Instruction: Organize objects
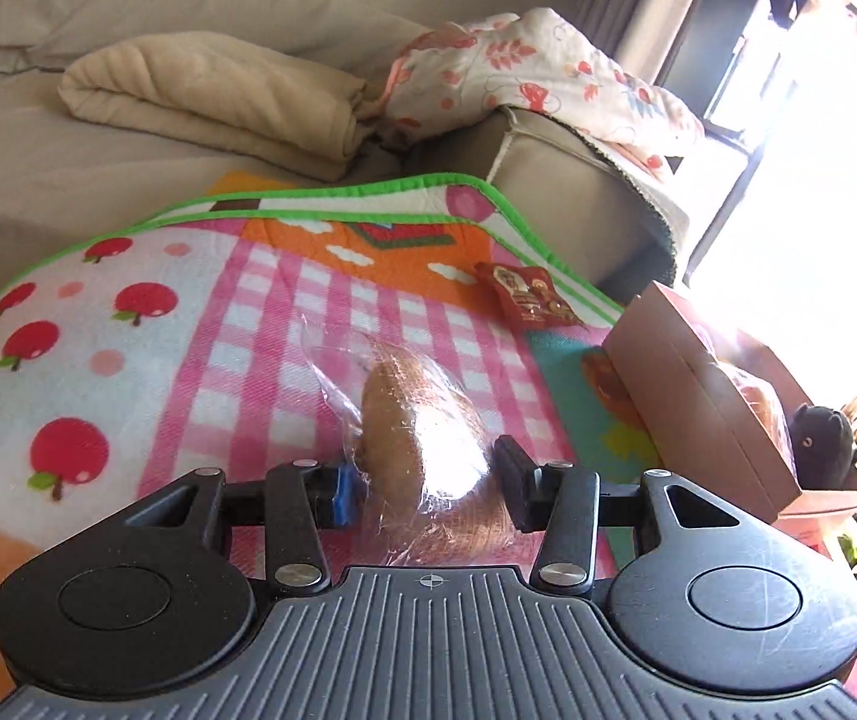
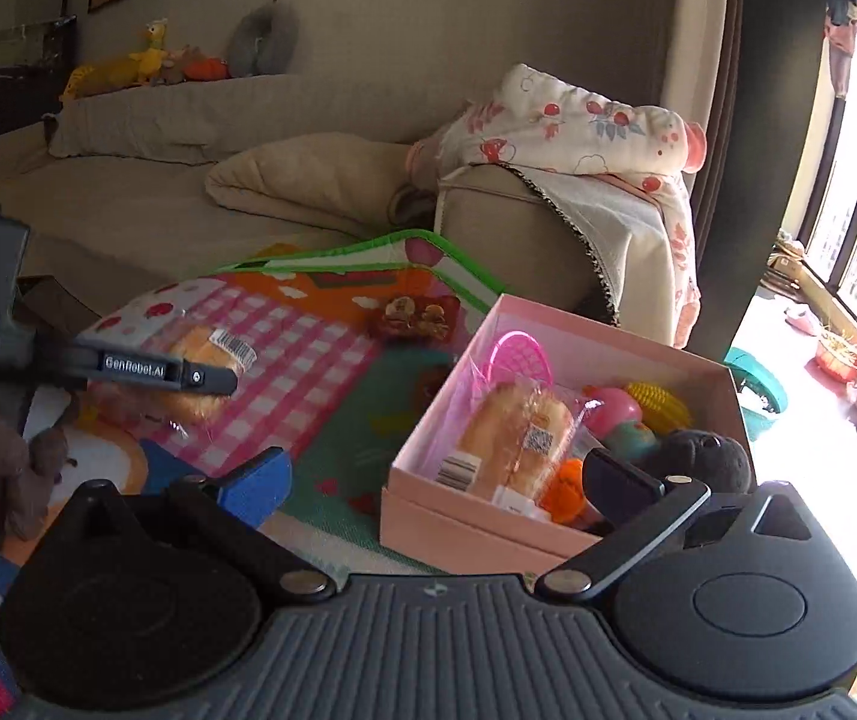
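**mat_watcher:** Left wrist view first. The left gripper has its jaws set narrow around a wrapped bread roll in clear plastic. The blue pad sits at the roll's 9 o'clock edge and looks to be touching the wrap; the black pad at 3 o'clock is right beside it, but I can't tell if it's actually pressing. The roll itself is on the pink-check part of the play mat.

**tidy_or_not:** So grabbed or not?

**mat_watcher:** Can't say for sure. Bracketed, I'd call it. Further out at 1 o'clock there's a red snack packet loose on the mat, and the pink box is over at 3 o'clock.

**tidy_or_not:** And the other hand?

**mat_watcher:** The right gripper is spread wide with nothing in it, hanging in front of the box. Inside there's already another bagged bread loaf, a pink plastic basket, a yellow toy corn, an orange toy and a black plush.

**tidy_or_not:** So mostly done?

**mat_watcher:** My guess is well past halfway. What's still out on the mat is that roll, at 10 o'clock from the right gripper, and the snack packet near the box's far corner. Both need boxing.
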Motion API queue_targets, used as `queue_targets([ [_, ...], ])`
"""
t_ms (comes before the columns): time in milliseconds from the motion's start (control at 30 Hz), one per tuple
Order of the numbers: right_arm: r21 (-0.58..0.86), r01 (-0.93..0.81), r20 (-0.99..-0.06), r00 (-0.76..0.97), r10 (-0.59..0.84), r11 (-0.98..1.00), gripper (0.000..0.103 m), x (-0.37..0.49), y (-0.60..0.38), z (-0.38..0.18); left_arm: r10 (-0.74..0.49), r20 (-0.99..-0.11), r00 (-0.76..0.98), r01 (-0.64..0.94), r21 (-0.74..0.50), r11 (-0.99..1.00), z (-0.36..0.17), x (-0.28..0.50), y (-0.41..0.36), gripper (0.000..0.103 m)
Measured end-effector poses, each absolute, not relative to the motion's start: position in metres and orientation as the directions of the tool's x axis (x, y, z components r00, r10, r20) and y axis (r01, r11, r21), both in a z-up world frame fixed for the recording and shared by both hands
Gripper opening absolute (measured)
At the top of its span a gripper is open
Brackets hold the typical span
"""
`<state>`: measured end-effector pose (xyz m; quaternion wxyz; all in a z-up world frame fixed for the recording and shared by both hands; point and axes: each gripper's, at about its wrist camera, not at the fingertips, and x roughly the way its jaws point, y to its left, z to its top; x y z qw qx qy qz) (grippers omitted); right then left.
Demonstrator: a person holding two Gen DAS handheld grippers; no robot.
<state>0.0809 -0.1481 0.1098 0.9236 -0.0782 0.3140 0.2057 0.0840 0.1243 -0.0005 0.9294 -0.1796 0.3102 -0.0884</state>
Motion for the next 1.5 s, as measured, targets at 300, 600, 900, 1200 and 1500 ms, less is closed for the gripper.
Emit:
queue_targets([
  [300,0.018,-0.328,-0.784,0.582,0.217,0.944,0.103,0.260,-0.036,0.099,-0.318,-0.490,0.812,0.055,-0.477,0.877,-0.007,0.077,0.138,0.050],
  [600,-0.064,-0.161,-0.884,0.467,0.019,0.985,0.092,0.348,-0.013,0.026,-0.352,-0.469,0.810,0.050,-0.543,0.838,-0.011,0.077,0.149,0.050],
  [900,-0.008,-0.275,-0.879,0.461,0.125,0.961,0.073,0.283,-0.016,0.047,-0.370,-0.453,0.811,0.041,-0.587,0.809,-0.014,0.080,0.155,0.050],
  [1200,0.076,-0.426,-0.760,0.561,0.329,0.902,0.074,0.116,-0.074,0.117,-0.360,-0.438,0.823,0.007,-0.627,0.779,-0.015,0.077,0.165,0.050],
  [1500,-0.006,-0.343,-0.741,0.632,0.226,0.939,0.074,0.013,-0.163,0.084,-0.384,-0.534,0.753,0.039,-0.546,0.837,0.008,0.039,0.106,0.049],
])
